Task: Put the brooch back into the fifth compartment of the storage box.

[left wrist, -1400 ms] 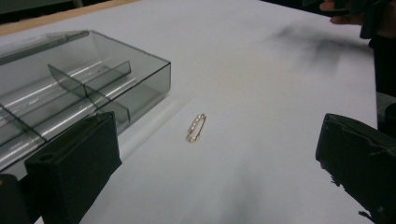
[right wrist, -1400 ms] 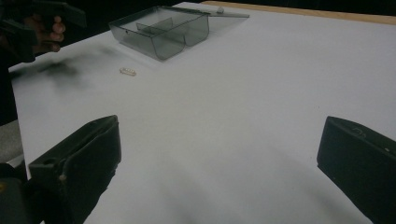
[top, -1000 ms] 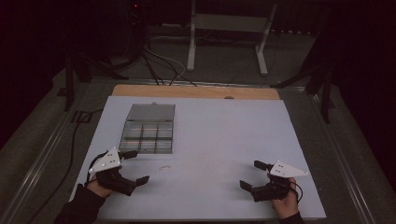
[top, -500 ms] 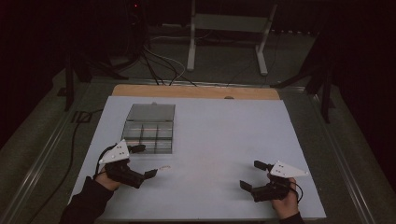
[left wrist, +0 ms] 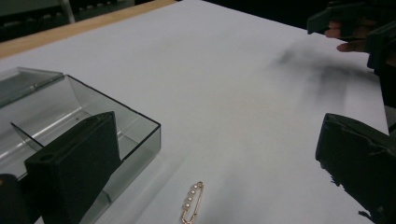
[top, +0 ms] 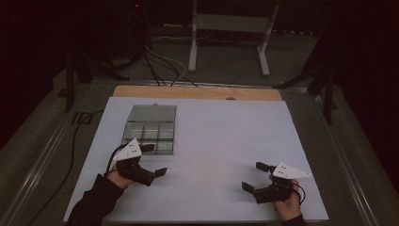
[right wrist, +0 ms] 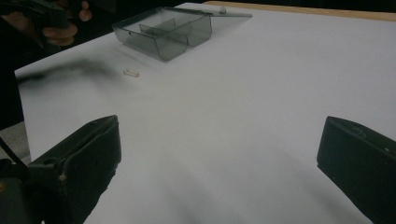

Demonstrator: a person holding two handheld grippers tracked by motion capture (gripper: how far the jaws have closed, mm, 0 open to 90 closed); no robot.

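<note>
In the high view a white desk fills the middle of the frame, with a clear compartment box at its upper left, lid folded back. The left gripper sits at the lower left of the frame, just below the box, its jaws spread wide and holding nothing. A small gold pin lies on the desk just right of its lower jaw, apart from it. The right gripper rests at the lower right, well apart from the box, jaws also wide apart and empty.

In the left gripper view the gold pin, set with a row of pale beads, lies at the bottom centre between the two jaws, beside the near corner of the box at the left.

In the right gripper view the box stands at the top, left of centre, and the pin is a pale speck on the desk just below it.
</note>
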